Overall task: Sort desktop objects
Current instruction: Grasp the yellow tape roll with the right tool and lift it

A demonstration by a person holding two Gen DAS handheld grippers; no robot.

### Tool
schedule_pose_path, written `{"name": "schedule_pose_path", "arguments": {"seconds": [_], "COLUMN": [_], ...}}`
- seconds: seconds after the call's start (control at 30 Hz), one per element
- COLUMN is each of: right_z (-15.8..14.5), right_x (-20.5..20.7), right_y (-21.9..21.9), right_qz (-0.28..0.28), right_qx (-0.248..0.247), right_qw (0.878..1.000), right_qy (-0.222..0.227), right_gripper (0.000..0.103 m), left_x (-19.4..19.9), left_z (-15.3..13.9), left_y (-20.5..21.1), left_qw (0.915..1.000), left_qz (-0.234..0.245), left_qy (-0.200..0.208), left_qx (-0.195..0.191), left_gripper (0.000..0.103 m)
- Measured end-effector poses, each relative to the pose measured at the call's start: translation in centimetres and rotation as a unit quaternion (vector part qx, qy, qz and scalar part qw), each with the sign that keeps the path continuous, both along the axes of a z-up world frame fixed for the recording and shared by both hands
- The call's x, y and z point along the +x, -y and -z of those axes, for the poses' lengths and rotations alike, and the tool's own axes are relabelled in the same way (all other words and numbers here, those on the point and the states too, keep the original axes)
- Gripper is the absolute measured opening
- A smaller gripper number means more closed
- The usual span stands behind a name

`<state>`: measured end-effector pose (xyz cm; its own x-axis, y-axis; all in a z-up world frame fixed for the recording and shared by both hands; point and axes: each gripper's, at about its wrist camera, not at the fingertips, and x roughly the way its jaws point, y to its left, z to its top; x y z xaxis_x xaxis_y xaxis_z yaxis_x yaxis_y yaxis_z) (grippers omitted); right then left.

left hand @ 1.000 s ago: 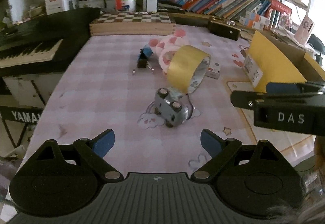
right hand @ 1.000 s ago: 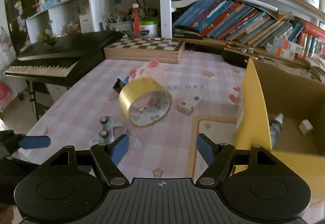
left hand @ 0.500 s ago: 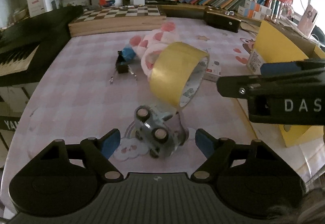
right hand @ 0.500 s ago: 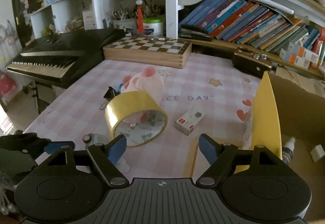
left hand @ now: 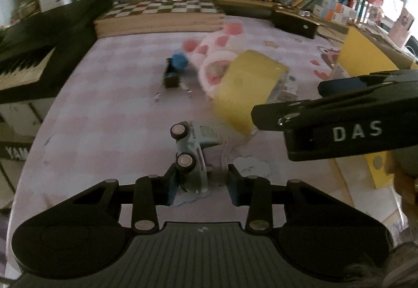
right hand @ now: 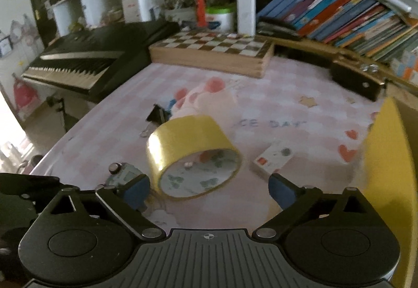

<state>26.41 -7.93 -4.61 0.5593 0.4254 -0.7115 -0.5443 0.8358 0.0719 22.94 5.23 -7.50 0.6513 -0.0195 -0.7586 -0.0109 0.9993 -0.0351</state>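
Observation:
A pale blue toy car (left hand: 193, 147) lies on its side on the pink checked cloth. My left gripper (left hand: 202, 187) straddles its near end with the jaws closing. The left pad touches the car and a gap shows at the right pad. A yellow tape roll (right hand: 190, 147) stands tilted just beyond the car (right hand: 122, 173). My right gripper (right hand: 209, 190) is close in front of the roll, its jaws opening wide with nothing between them. Its black fingers (left hand: 313, 110) cross the right side of the left wrist view, partly hiding the roll (left hand: 245, 89).
A pink plush (left hand: 214, 53) and a black binder clip (left hand: 172, 76) lie behind the roll. A small white and red box (right hand: 274, 157) lies to the right of the roll. A cardboard box with a yellow flap (right hand: 386, 157) stands at the right. A chessboard (right hand: 211, 50) and a keyboard (right hand: 91, 60) border the far side.
My left gripper moved forward over the car and its jaws narrowed around it. My right gripper came nearer the tape roll and spread its jaws wider.

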Motion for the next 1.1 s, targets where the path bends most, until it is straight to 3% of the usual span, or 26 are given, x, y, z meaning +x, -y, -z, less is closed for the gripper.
{"name": "schedule_pose_path", "arguments": {"seconds": [0.37,0.67,0.9,1.1], "right_z": [2.8,3.8,2.4,-0.2], "right_x": [2.8,3.3,2.3,0.6], "right_y": [-2.8,-3.2,-2.8,-1.1], "right_qz": [-0.029,-0.044,-0.052,-0.028], "right_qx": [-0.016,-0.012,0.000,0.020], "right_qw": [0.999,0.999,0.999,0.999], "right_qy": [-0.014,-0.020,-0.005,0.019], "right_gripper": [0.100,0.096,0.095,0.095], "left_x": [-1.5,-1.9,-2.4,-3.0], "left_z": [-1.3,-1.6,-3.0,-5.0], "left_y": [-3.1,-3.7,-3.7,-3.8], "left_qw": [0.9974,0.9961,0.9961,0.9954], "left_qz": [-0.071,-0.087,-0.080,-0.063], "left_qy": [0.003,0.012,0.031,0.061], "left_qx": [-0.007,-0.013,-0.021,-0.040], "left_gripper": [0.035,0.035,0.035,0.035]}}
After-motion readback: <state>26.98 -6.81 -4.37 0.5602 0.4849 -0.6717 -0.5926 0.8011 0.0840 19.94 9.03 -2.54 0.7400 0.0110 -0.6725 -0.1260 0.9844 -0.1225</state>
